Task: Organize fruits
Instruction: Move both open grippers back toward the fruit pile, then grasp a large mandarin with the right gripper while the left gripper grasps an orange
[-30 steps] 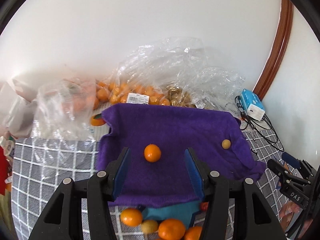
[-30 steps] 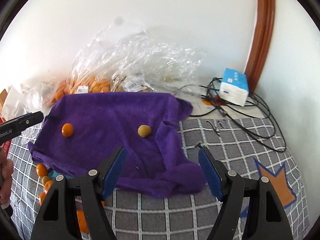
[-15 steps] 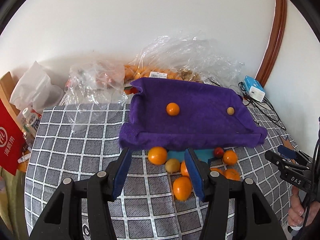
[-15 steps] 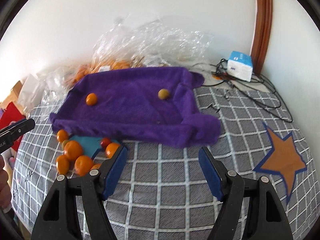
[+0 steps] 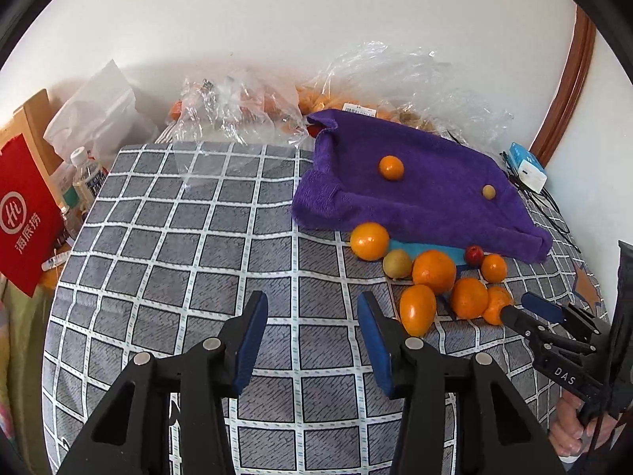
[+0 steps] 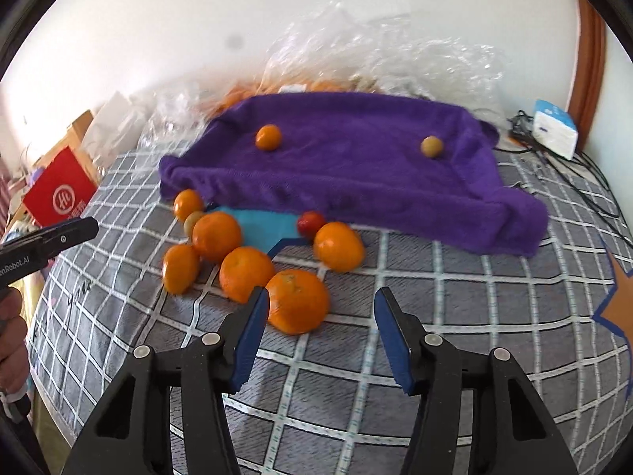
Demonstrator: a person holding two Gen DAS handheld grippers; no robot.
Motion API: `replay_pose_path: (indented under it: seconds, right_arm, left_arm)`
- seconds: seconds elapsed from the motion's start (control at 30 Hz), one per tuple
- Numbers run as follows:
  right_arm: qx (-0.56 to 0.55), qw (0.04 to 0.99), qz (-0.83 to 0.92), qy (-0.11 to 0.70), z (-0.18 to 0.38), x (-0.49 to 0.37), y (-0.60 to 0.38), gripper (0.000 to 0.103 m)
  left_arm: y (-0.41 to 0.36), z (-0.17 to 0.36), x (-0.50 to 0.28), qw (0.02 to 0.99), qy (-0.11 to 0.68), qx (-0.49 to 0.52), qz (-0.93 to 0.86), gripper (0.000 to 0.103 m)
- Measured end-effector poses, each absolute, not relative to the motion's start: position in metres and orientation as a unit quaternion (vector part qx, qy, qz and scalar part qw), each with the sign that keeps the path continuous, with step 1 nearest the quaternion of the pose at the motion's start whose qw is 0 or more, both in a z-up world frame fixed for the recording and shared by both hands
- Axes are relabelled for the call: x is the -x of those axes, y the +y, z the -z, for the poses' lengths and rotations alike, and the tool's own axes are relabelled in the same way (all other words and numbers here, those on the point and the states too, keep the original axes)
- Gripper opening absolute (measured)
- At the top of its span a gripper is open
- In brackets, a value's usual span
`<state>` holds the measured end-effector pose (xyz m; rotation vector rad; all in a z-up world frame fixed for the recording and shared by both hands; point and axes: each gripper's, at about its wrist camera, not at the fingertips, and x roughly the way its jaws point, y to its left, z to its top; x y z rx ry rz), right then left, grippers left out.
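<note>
Fruit (image 6: 253, 261) lies piled on the checked cloth (image 6: 395, 380) beside a purple towel (image 6: 356, 174). Both grippers, left (image 5: 312, 336) and right (image 6: 321, 330), are closing, empty. Centre the right one over the nearest orange (image 6: 296, 301) before squeezing.

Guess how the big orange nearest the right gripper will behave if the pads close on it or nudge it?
The nearest orange is round on a flat checked tablecloth, so a nudge would likely roll it. Its dimpled peel probably grips the pads well. The right gripper, jaws closing with nothing between them, sits slightly right of it; an off-centre squeeze may push it into the neighbouring orange.
</note>
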<state>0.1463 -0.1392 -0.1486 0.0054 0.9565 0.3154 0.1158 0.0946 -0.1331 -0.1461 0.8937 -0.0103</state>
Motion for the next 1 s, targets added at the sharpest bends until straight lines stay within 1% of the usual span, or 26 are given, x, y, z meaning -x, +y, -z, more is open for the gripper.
replay_pose_path:
  seconds: [0.2,0.23,0.27,0.4,0.63,0.8,0.87,0.9,0.93,1.0]
  right_arm:
    - [-0.009,0.869,-0.161,0.467,0.165,-0.154,-0.129,0.047]
    - [-0.002,0.868,-0.162,0.469,0.167,-0.156,-0.126,0.043]
    - [0.006,0.869,-0.165,0.466,0.168,-0.157,-0.124,0.042]
    - [0.016,0.874,-0.167,0.455,0.165,-0.152,-0.13,0.041]
    - [0.015,0.883,-0.119,0.453,0.16,-0.14,-0.179,0.041]
    - [-0.008,0.891,-0.089,0.444,0.154,-0.133,-0.211,0.041]
    - [-0.012,0.893,-0.084,0.443,0.153,-0.132,-0.217,0.041]
    - [-0.012,0.893,-0.081,0.443,0.153,-0.133,-0.22,0.041]
    - [-0.011,0.893,-0.078,0.442,0.152,-0.133,-0.221,0.041]
    - [-0.012,0.894,-0.077,0.442,0.151,-0.133,-0.222,0.041]
  left_arm:
    - [0.086,0.138,-0.115,0.895,0.441,0.069,0.011,0.045]
    - [0.084,0.138,-0.116,0.895,0.44,0.074,0.015,0.045]
    - [0.082,0.139,-0.117,0.894,0.441,0.08,0.02,0.045]
    - [0.066,0.148,-0.124,0.888,0.448,0.099,0.044,0.045]
    - [0.035,0.169,-0.142,0.872,0.469,0.109,0.082,0.045]
    - [0.015,0.179,-0.148,0.873,0.474,0.083,0.073,0.044]
    - [0.01,0.179,-0.148,0.878,0.469,0.067,0.065,0.04]
    - [0.008,0.179,-0.149,0.88,0.468,0.057,0.061,0.033]
    - [0.006,0.179,-0.15,0.88,0.471,0.044,0.051,0.03]
    - [0.006,0.179,-0.15,0.88,0.47,0.041,0.052,0.03]
